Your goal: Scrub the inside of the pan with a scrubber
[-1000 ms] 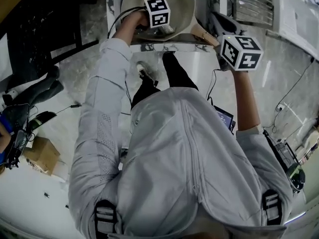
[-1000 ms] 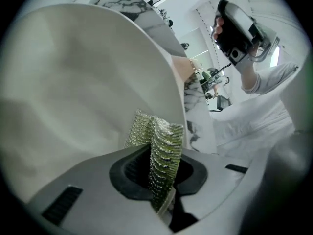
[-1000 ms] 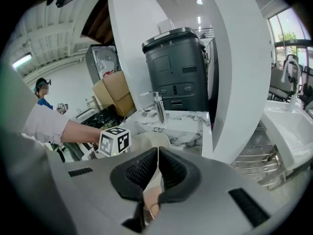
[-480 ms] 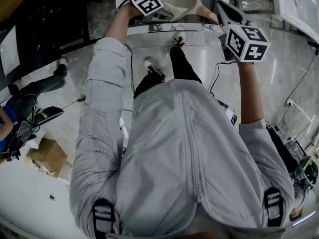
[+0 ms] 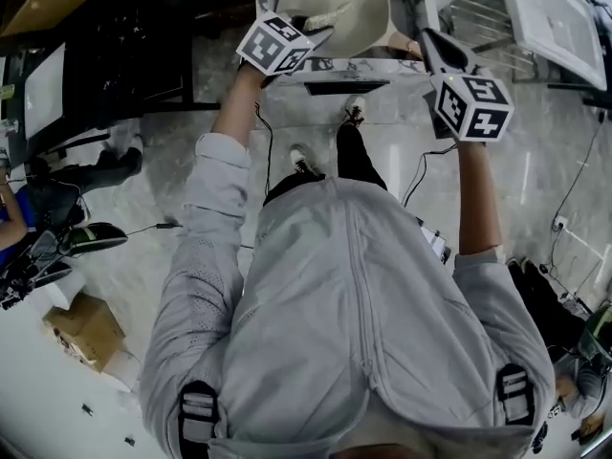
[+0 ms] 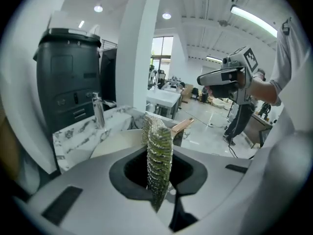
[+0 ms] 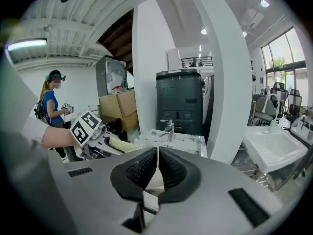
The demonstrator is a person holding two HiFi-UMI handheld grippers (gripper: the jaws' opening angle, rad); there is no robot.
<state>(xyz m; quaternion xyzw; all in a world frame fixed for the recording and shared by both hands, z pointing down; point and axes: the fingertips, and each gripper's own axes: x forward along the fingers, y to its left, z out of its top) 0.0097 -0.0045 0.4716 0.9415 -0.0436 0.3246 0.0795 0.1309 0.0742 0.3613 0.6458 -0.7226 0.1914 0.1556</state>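
A cream pan [image 5: 352,10] sits on the marble counter at the top of the head view, its wooden handle [image 5: 403,46] pointing right. My left gripper [image 5: 314,29] is at the pan's left rim, shut on a green and silver mesh scrubber [image 6: 159,153] that stands on edge between the jaws. Beyond the scrubber lie the pan [image 6: 115,142] and its handle [image 6: 182,126]. My right gripper [image 7: 157,168] is shut with nothing between its jaws. It hangs in the air right of the handle, apart from it, and shows as the right gripper [image 6: 221,77] in the left gripper view.
A faucet [image 6: 98,109] stands on the marble counter [image 6: 73,133], with a dark bin [image 6: 71,77] and a white pillar [image 6: 139,48] behind it. A white sink [image 7: 274,148] is at the right. A person in blue [image 7: 51,104] stands far left.
My left gripper has drawn back from over the pan's middle toward its left rim, still holding the scrubber. The right gripper stays beside the handle.
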